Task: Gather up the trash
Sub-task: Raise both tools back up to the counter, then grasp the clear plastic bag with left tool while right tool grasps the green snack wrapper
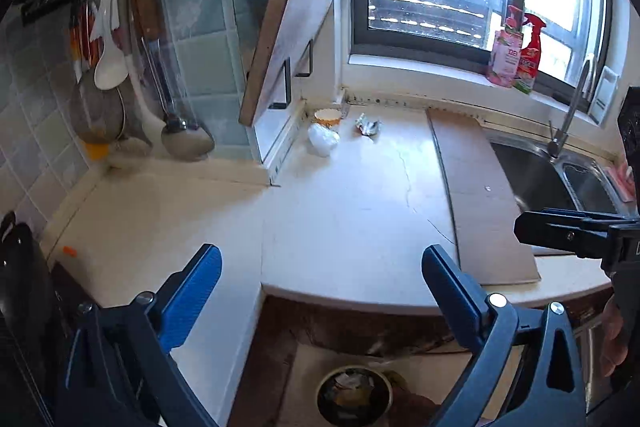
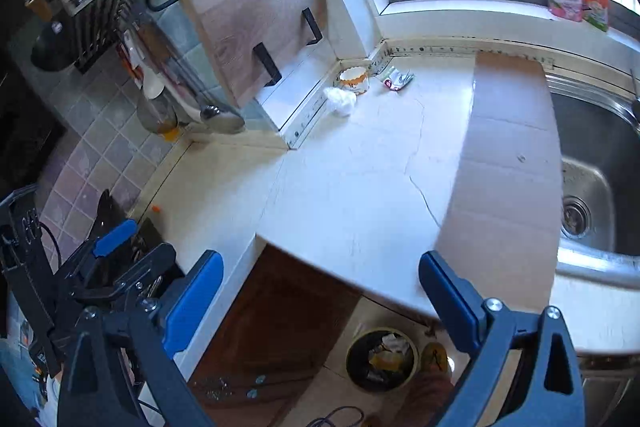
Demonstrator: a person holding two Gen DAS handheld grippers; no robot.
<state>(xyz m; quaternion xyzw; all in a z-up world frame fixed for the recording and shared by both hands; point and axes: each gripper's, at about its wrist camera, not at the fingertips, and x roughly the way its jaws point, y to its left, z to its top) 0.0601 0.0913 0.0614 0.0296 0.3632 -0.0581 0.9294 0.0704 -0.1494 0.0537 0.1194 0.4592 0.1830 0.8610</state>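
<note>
Three pieces of trash lie in the far corner of the white counter (image 1: 340, 211): a crumpled white tissue (image 1: 323, 140), a white and orange paper cup (image 1: 327, 117) and a crumpled foil wrapper (image 1: 368, 125). They also show in the right wrist view: the tissue (image 2: 340, 100), the cup (image 2: 353, 79), the wrapper (image 2: 396, 79). A round trash bin (image 1: 354, 395) with rubbish inside stands on the floor below the counter edge, also in the right wrist view (image 2: 382, 359). My left gripper (image 1: 320, 291) is open and empty, above the counter's front edge. My right gripper (image 2: 320, 291) is open and empty too.
A flat cardboard sheet (image 1: 484, 195) lies on the counter beside the steel sink (image 2: 592, 163). A wooden cutting board (image 2: 256, 15) leans in a rack at the back. Utensils (image 1: 152, 67) hang on the tiled wall. Spray bottles (image 1: 516, 51) stand on the window sill.
</note>
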